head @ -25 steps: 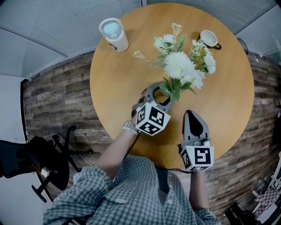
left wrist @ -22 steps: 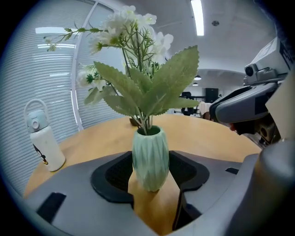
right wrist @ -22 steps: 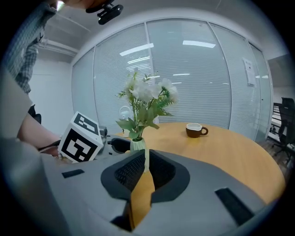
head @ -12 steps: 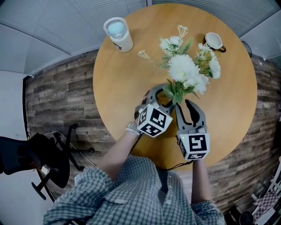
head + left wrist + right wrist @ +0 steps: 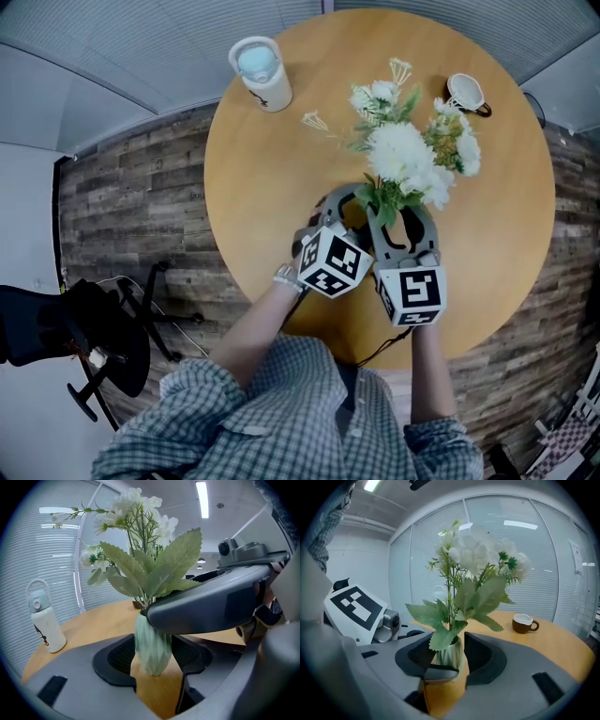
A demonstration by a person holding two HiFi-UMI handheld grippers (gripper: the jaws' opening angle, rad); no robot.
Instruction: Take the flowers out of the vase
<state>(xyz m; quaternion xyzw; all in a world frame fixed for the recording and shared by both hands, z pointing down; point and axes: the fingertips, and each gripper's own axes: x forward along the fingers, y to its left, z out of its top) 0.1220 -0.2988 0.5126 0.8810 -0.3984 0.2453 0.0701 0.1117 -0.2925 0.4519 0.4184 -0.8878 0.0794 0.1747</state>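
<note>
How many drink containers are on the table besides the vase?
2. A white bottle with a carry handle stands near the far left edge of the table; a brown cup sits near its far right edge. The flowers could hide something small.

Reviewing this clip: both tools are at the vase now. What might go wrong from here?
1. The right tool, jaws opening, brackets the rim of the vase and low leaves, not bare stems; closing there may crush leaves or catch the vase.
2. It crowds the left tool, which appears clamped on the vase; they may collide.
</note>
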